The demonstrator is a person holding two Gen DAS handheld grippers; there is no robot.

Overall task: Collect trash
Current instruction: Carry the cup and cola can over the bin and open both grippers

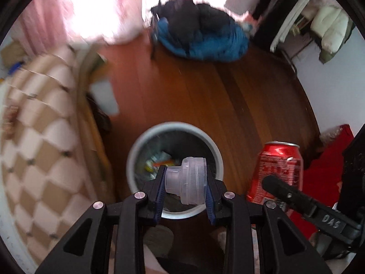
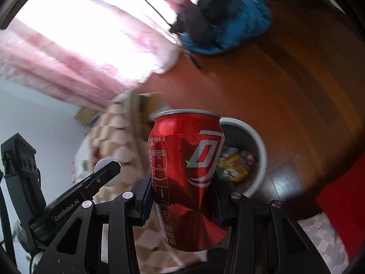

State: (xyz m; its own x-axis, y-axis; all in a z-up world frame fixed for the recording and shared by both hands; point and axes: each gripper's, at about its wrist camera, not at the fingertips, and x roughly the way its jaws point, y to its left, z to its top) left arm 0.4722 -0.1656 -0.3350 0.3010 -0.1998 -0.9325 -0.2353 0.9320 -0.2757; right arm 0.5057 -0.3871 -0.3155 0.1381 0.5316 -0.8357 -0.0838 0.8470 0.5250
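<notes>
My left gripper [image 1: 185, 182] is shut on a translucent plastic cap [image 1: 187, 181] and holds it above the round grey trash bin [image 1: 134, 150], which has wrappers inside. My right gripper [image 2: 181, 196] is shut on a dented red soda can [image 2: 184, 175], held upright in the air beside the bin [image 2: 260, 150]. The can also shows in the left wrist view [image 1: 277, 171], to the right of the bin. The left gripper's finger [image 2: 107, 173] with the cap shows at the left of the right wrist view.
The bin stands on a brown wood floor [image 1: 228, 105]. A bed with a checked cover [image 1: 38, 132] is at the left. A blue and black heap of clothing [image 1: 203, 36] lies far ahead by pink curtains [image 2: 75, 52]. Red fabric [image 1: 324, 171] lies at the right.
</notes>
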